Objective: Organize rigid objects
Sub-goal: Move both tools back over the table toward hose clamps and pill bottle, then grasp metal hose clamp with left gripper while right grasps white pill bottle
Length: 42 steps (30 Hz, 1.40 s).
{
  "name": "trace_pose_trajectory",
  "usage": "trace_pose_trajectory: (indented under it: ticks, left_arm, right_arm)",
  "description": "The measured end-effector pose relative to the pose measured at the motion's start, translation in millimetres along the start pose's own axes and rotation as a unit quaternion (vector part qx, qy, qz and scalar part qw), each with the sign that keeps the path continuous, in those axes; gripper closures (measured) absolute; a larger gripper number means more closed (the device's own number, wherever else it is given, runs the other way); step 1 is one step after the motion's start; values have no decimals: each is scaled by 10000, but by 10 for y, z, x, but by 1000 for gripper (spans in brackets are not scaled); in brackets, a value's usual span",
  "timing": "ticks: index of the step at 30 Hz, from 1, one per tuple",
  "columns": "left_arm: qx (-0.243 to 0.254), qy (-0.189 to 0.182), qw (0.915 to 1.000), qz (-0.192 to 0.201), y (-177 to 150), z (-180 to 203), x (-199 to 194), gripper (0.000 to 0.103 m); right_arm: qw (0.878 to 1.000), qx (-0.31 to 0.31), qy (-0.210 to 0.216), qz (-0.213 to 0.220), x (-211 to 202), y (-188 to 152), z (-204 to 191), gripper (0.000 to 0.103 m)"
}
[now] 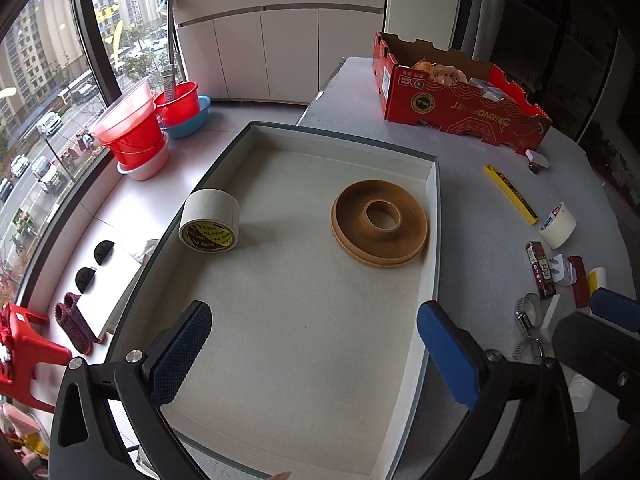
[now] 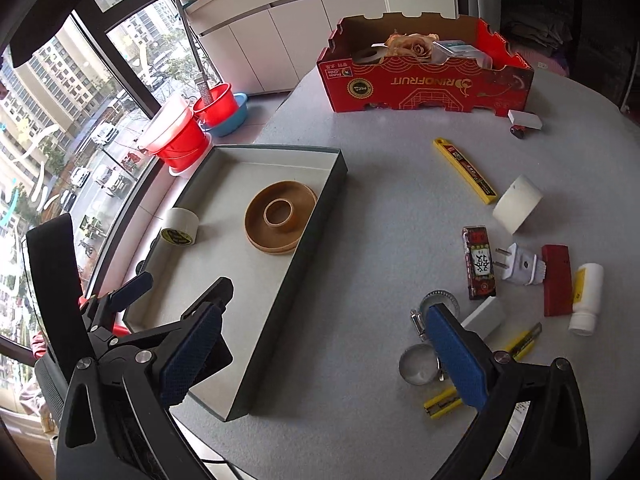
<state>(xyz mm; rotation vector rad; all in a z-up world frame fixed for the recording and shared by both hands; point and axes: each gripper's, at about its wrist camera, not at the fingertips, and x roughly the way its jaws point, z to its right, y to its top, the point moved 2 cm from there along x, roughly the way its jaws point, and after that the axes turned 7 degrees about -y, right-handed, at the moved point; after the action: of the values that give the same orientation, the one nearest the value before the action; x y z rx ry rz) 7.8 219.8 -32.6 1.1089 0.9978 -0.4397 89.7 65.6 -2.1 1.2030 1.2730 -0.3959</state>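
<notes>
Left wrist view is showing the left gripper (image 1: 314,354) hanging over the tray (image 1: 434,208) with its jaws wide apart and nothing between them. Sitting in the tray are a tape roll (image 1: 209,220), leaning at the left wall, and a brown reel (image 1: 379,227), lying flat near the right wall.

Right wrist view is showing the right gripper (image 2: 326,360) spread just as wide and empty, hanging over the table (image 2: 376,240) between the tray and the loose clutter: hose clamps (image 2: 418,364), a white roll (image 2: 517,203), a plug (image 2: 519,267), a bottle (image 2: 586,298), a yellow blade case (image 2: 464,170) and a utility knife (image 2: 524,342).

Trouble may be coming from the crowding. The small pieces are lying close together, some touching, so wide jaws closing on one could be nudging its neighbours or pinching two at once. The clamps are thin, round and shiny, probably slipping easily. The tape roll, resting on its edge, looks liable to be rolling if the tray gets bumped.

One gripper finger is covering part of the clamps and a yellow item below them. The red box's (image 2: 432,80) contents are hard to be making out.
</notes>
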Motion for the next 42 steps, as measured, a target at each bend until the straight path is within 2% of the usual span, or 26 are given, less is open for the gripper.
trace_pose_trajectory:
  ticks: [9,19,21,24,30,35,42]
  left_arm:
    - [408,-170,9989,-120,-337,517,-184,0]
    - [1013,-343,9930,-496,-731,1236,-58,0]
    - [1165,-326,9912,-533,-762,1368,-12,0]
    - [1299,-76,9904,-473,-727,1471,79,0]
    - [943,-109,9936,-617,-512,1514,343,0]
    - [899,-121,9932,-736,-429,1643,549,0]
    - [822,-112,9943,-670,-458,1539,566,0]
  right_arm:
    - [9985,476,-189,213,-423,-548,691,0]
    - [9907,1235,-573,62,-486,-1317,1543,0]
    - [9881,1424,-584,-15,-452,-1447,1688,0]
    - [9829,1760,-526,-152,-390,-1603,1877,0]
    - [9794,1954,-471,-204,-352,-1691,2059,0]
    - [9787,1996,-441,-203,-339,-1673,2090,0]
    - [9854,1611,-528,-122,-289,-1515,1911,0]
